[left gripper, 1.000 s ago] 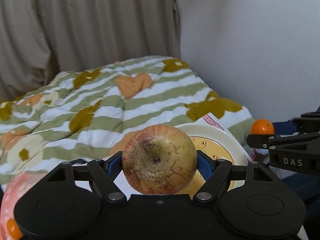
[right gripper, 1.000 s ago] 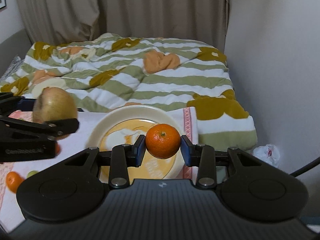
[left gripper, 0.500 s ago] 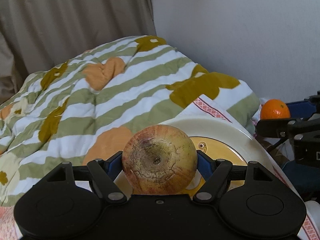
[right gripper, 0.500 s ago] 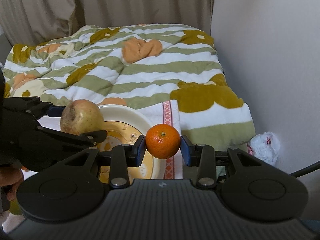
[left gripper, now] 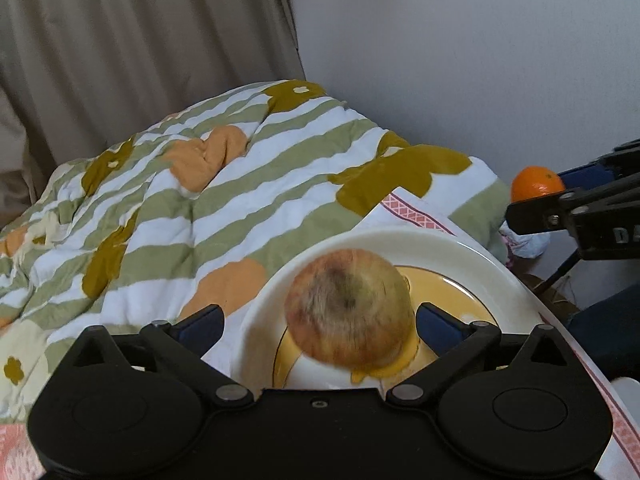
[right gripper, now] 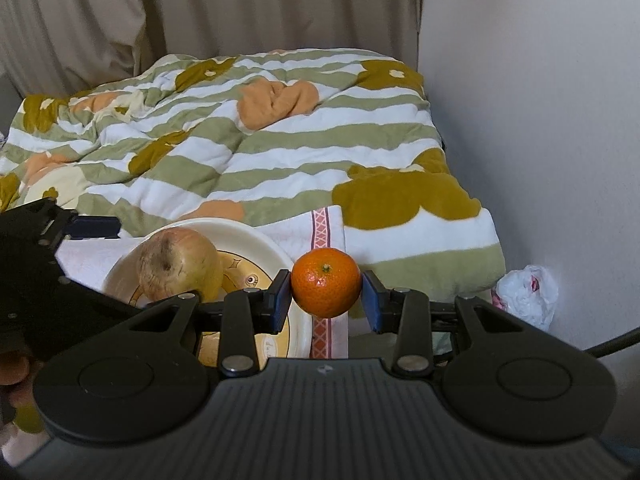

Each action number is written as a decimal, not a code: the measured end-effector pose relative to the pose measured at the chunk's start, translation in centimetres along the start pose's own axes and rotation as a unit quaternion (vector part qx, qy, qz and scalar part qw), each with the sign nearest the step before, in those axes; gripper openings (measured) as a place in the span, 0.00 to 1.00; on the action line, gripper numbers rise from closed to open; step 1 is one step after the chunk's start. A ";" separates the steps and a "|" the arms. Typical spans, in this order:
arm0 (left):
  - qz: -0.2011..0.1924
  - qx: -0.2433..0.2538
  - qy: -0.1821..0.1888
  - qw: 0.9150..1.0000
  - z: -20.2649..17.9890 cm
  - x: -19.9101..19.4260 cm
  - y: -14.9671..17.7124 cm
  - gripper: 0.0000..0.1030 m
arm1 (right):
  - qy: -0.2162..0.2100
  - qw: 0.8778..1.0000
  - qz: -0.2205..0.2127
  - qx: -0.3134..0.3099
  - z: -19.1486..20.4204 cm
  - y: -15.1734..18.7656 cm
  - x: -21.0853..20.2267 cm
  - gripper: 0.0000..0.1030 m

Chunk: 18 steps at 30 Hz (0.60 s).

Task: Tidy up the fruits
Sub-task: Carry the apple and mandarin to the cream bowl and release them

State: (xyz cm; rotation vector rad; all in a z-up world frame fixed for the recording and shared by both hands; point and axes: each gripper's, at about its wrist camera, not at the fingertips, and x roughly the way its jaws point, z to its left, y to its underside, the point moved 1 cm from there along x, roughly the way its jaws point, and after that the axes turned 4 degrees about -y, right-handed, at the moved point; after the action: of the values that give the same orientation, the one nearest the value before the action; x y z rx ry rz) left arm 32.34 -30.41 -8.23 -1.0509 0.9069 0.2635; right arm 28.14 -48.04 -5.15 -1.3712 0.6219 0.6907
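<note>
A yellow-red apple (left gripper: 350, 306) sits on the cream plate (left gripper: 460, 252) with a yellow centre; it looks motion-blurred. My left gripper (left gripper: 320, 326) is open, its blue pads apart on either side of the apple and not touching it. The apple (right gripper: 178, 266) and plate (right gripper: 256, 240) also show in the right wrist view. My right gripper (right gripper: 326, 296) is shut on a small orange mandarin (right gripper: 325, 282), held just right of the plate's edge, above the white cloth with a pink border (right gripper: 322, 232). The mandarin (left gripper: 536, 184) shows at right in the left wrist view.
A green-striped flowered duvet (right gripper: 260, 140) lies behind the plate. A white wall (right gripper: 540, 100) stands at the right and beige curtains (right gripper: 200, 12) at the back. A crumpled white plastic bag (right gripper: 526, 296) lies on the floor by the wall.
My left gripper has opened and let go of the apple, which now rests on the plate. My right gripper still holds the mandarin and has shifted slightly.
</note>
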 end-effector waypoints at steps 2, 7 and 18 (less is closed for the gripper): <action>-0.001 -0.013 0.004 1.000 0.6 -0.9 0.3 1.00 | -0.011 1.000 0.002 -0.008 0.3 0.1 0.1 0.51; 0.001 -0.037 -0.002 0.999 1.7 -2.6 1.0 1.00 | -0.032 0.998 0.013 -0.051 2.1 0.7 1.3 0.51; 0.019 -0.086 -0.014 0.996 4.2 -4.0 4.0 1.00 | -0.045 0.991 0.039 -0.120 5.3 2.2 5.4 0.51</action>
State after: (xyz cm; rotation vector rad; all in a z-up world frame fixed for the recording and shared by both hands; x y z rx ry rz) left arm 29.68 -23.98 -6.91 -1.1866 0.8905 0.3938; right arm 30.01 -42.21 -10.12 -1.5331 0.5348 0.9083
